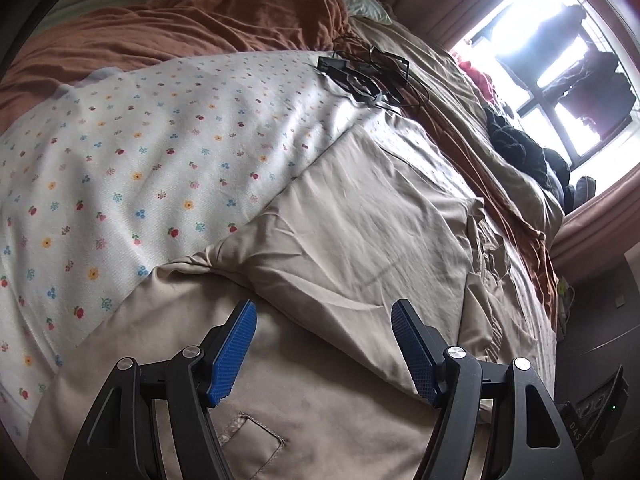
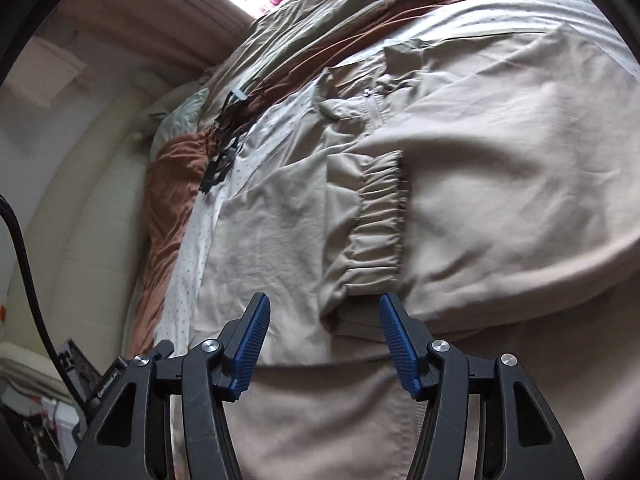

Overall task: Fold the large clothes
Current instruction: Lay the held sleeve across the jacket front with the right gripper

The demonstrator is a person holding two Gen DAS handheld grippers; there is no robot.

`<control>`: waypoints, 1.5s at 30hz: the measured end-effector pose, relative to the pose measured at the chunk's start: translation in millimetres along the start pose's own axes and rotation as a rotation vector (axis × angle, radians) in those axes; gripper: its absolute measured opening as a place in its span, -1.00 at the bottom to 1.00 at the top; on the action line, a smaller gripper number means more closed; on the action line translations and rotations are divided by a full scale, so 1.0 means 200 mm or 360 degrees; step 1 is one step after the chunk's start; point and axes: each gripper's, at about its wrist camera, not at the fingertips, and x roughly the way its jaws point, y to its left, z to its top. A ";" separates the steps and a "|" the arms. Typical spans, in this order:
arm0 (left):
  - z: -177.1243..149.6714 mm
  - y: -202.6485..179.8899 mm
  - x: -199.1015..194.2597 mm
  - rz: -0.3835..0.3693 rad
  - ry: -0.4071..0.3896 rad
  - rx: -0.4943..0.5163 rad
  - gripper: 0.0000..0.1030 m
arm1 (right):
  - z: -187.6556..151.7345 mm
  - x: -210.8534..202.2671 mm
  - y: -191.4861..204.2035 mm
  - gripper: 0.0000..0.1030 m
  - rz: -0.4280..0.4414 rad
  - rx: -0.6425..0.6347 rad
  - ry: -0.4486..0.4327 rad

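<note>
I am partway into folding the beige jacket (image 2: 500, 152), which lies spread across the bed (image 1: 512, 168), on top of a white flower-print sheet (image 1: 140, 152). One sleeve is already laid across the body, its gathered elastic cuff (image 2: 380, 216) at about twelve o'clock from my right gripper (image 2: 324, 312). The fingers (image 2: 256, 328) of that gripper stand apart with nothing between them; they hang just above the cloth, near the lower end of the cuff. My left gripper (image 1: 324, 320) is open too, empty, poised over a smooth stretch of the jacket's body with a stitched pocket flap (image 1: 252, 432) just below it, at six o'clock.

By my reckoning the sleeve fold is laid down and both hands are free for the next grasp. What that calls for is two fresh pinches on an edge of the body: I would take the hem or side seam with each set of fingers, catching every layer so the tucked sleeve does not slide out, then carry the edge over evenly. The cloth looks thin and slippery, so a shallow bite may lose it.

As for containers, I see none in either view. A tangle of black cables (image 1: 372, 76) lies on the bed at twelve o'clock, well apart from the jacket's near edge, and dark clothes (image 1: 516, 140) are heaped by the window (image 1: 560, 60).
</note>
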 end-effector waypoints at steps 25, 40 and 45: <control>-0.44 -0.90 0.36 0.0024 0.0320 0.1032 0.39 | 0.11 -0.59 -0.96 0.13 -0.0219 0.0898 -0.0396; -0.53 -1.08 0.58 0.0187 0.0315 0.1214 0.39 | 0.05 -0.77 -1.27 -0.76 -0.0166 0.1215 -0.0696; -0.42 -0.99 0.53 0.0339 0.0194 0.1214 0.42 | 0.04 -0.78 -1.31 -0.77 -0.0133 0.1266 -0.0708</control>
